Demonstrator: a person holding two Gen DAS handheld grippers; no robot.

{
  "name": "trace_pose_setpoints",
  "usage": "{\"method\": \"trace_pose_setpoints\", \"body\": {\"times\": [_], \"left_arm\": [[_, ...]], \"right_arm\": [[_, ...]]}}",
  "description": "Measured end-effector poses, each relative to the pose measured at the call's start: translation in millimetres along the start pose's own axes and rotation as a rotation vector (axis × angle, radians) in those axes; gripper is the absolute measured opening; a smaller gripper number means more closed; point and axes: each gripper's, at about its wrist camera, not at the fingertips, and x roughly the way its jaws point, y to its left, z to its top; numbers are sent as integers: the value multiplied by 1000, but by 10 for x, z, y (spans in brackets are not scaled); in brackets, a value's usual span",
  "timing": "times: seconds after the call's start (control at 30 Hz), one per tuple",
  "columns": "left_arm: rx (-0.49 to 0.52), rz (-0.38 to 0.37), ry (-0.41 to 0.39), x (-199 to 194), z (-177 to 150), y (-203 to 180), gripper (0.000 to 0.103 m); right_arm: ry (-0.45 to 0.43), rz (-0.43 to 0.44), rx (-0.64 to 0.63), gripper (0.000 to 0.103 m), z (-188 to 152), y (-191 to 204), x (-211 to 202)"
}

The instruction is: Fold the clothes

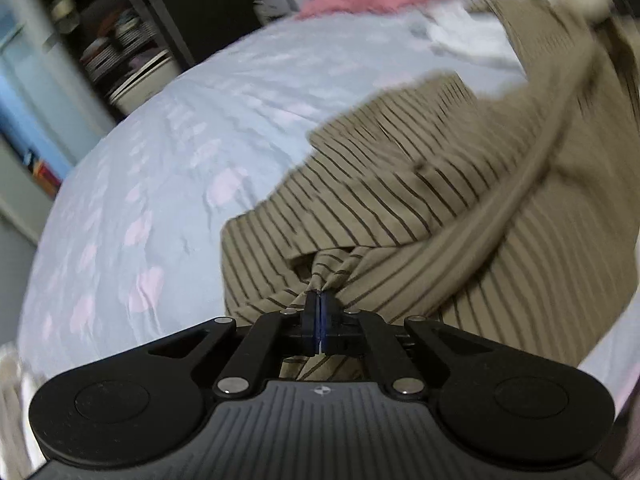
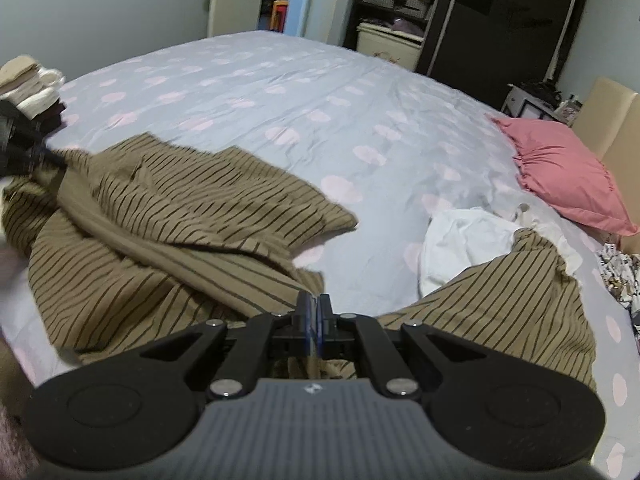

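A tan garment with thin dark stripes [image 2: 168,216] lies rumpled across the near side of the bed. In the left wrist view the same striped garment [image 1: 420,184] fills the right half, blurred by motion. My left gripper [image 1: 321,294] is shut on a bunched fold of it, cloth puckering at the fingertips. From the right wrist view, the left gripper [image 2: 48,156] shows at the far left edge, pinching the garment's corner. My right gripper [image 2: 314,300] is shut on the striped garment's near edge, with cloth passing under the fingers.
The bed [image 2: 280,92] has a pale blue sheet with pink spots. A white garment [image 2: 460,240] and a pink pillow [image 2: 568,172] lie at the right. Folded clothes [image 2: 32,88] are stacked at the far left. A dark wardrobe [image 2: 480,12] stands behind.
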Motion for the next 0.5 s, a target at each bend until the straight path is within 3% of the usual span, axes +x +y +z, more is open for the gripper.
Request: {"method": "trace_pose_setpoints", "body": {"times": [0.23,0.43,0.5], "left_arm": [[-218,23,-47,-301,12,419,0],[-216,20,-9,-317,-48,467,0],[-203,18,3,-304,-75,433,0]], "right_arm": [[89,164,-100,4,-211,202,11],[184,264,-176,7,-380,484,66],[187,280,-173,16,-388,517,59]]}}
